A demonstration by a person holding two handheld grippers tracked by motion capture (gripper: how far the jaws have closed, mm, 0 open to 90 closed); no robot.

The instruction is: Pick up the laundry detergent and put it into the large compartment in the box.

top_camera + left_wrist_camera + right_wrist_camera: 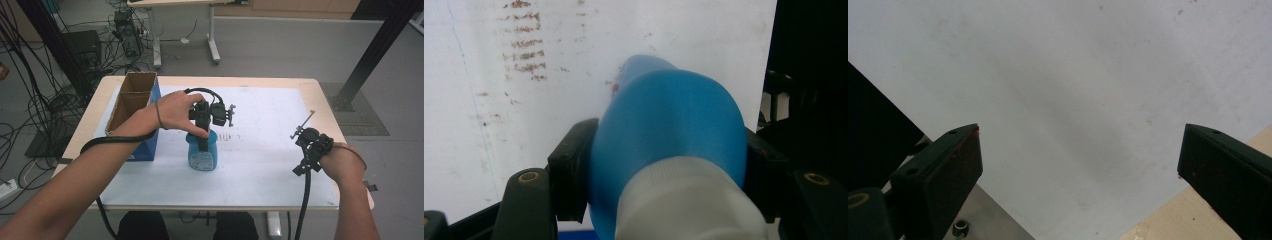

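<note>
The left gripper [202, 131] pinches the blue bottle [202, 152] near its top, the two black jaws pressed against opposite sides of the blue body just under its white cap [689, 200]. The left gripper view shows this grip close up, with the cap nearest the camera and the bottle's body leading away toward the white sheet [549, 65] below, which carries faint reddish-brown marks. The high view gives what that close look cannot: the bottle stands upright on the sheet near the middle of the desk [325, 107], just to the right of an open cardboard box with a blue side [137, 115], and the left hand [175, 110] comes over the gripper from the left with the wrist bent, so that the gripper points down onto the bottle. The right gripper [310, 150] is well apart from the bottle, held above the right part of the sheet near the desk's edge by the right hand [345, 162], whose forearm rises from the bottom of the high view. The right gripper view shows its jaws spread wide with nothing between them, looking down on bare white sheet [1073, 90] and a corner of the wooden desk top [1168, 220].
</note>
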